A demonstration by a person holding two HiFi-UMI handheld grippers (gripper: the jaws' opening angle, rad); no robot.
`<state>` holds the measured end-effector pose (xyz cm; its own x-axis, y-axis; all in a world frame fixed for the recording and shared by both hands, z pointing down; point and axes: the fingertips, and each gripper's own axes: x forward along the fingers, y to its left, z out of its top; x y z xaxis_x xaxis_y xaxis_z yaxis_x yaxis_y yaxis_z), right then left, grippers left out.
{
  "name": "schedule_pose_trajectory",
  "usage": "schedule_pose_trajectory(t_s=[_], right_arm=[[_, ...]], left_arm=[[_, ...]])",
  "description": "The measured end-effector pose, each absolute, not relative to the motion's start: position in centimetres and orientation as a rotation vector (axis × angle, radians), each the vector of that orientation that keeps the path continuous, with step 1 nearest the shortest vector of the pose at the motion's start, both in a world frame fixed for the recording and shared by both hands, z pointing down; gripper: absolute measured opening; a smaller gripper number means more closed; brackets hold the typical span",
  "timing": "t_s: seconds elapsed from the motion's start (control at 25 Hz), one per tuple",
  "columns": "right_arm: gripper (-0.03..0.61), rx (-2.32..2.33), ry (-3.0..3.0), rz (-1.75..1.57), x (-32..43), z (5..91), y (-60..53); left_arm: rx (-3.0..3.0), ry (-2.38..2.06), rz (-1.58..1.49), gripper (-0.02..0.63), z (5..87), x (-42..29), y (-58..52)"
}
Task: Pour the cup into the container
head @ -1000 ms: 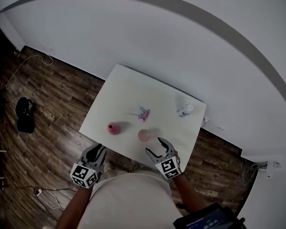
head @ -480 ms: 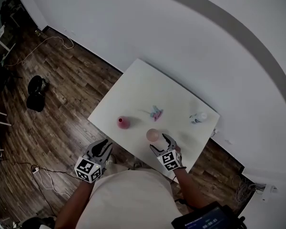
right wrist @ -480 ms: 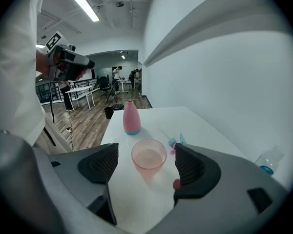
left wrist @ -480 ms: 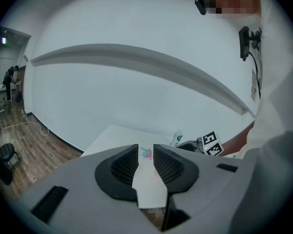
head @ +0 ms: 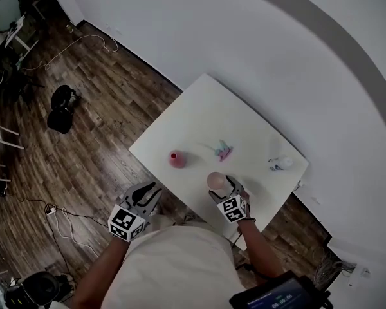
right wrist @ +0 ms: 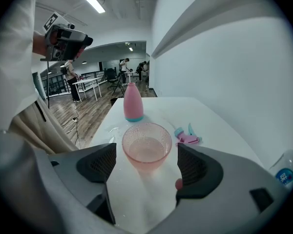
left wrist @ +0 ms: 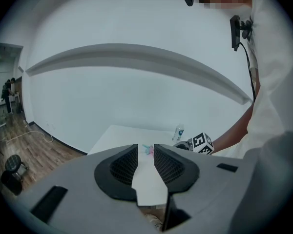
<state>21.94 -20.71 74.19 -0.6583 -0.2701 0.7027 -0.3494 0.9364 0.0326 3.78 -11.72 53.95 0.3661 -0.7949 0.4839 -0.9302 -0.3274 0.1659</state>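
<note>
At the white table's near edge, my right gripper has dropped lower than a second ago, its jaws just spread wide and still empty. My left gripper waits off the table, its jaws a narrow gap apart, holding nothing. The pink bottle stands toward the near left corner. The pink cup sits untouched just ahead of my right tips, so I judge the grasp comes next.

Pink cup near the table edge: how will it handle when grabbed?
The cup looks like thin translucent plastic: probably light, may flex if squeezed. Liquid sits in it, so a quick tilt could spill. Its dimpled wall likely gives decent grip.
</note>
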Motion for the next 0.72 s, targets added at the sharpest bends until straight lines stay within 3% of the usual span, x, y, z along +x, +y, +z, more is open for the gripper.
schedule_pose_trajectory(t_s=[0.72], right_arm=[[0.391,0.412,-2.342,0.038,19.6,76.8,-22.1]], left_arm=[[2.116,-1.551,0.465,0.092,55.1,2.6,-10.9]])
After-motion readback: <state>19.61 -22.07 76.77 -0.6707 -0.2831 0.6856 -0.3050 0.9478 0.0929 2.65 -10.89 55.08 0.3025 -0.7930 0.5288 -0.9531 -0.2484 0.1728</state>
